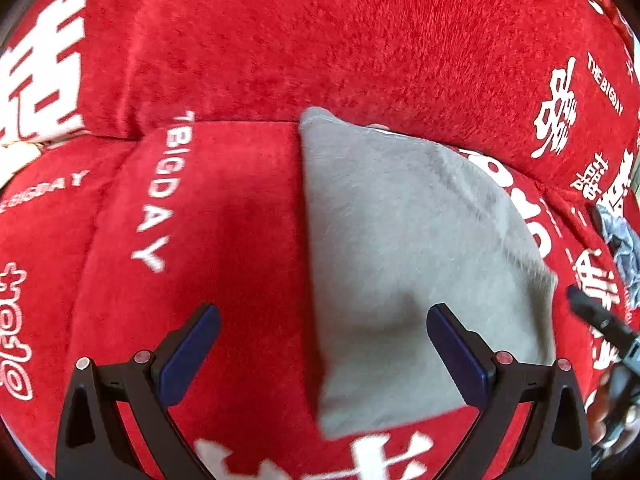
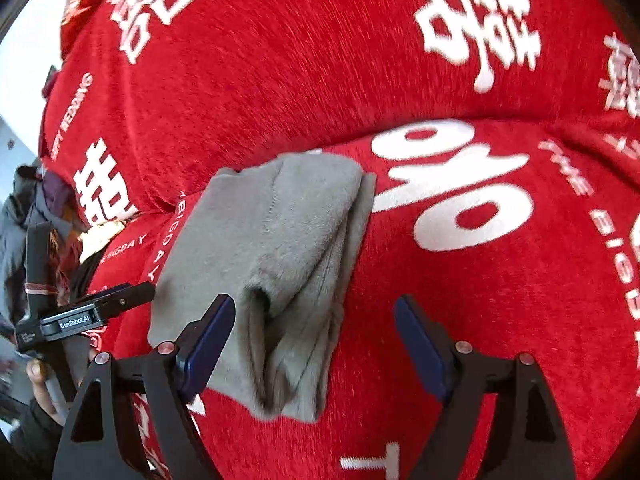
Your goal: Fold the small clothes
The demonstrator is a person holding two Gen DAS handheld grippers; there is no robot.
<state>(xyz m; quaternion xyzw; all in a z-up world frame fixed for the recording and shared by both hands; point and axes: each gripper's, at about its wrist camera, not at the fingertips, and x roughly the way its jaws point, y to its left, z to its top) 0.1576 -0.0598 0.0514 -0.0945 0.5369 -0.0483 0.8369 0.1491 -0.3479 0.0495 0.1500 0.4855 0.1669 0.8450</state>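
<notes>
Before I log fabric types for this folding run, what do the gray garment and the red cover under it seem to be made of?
The gray garment looks like soft, matte fleece or brushed knit: a fuzzy nap, thick rounded folds, no sheen. The red cover looks like short-pile plush or chenille, with directional fibers catching light and white lettering that seems printed or woven in. Neither view settles the exact fiber.

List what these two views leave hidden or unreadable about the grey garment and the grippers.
- Garment type: folded into a pad in both views, so no sleeves or legs show.
- Its underside: hidden against the red cover.
- Layers: the right wrist view shows bunched folds; their number is unclear.
- Right gripper in the left wrist view: cut off by the edge, blurred.
- Left gripper in the right wrist view: fingertips hidden.
</notes>
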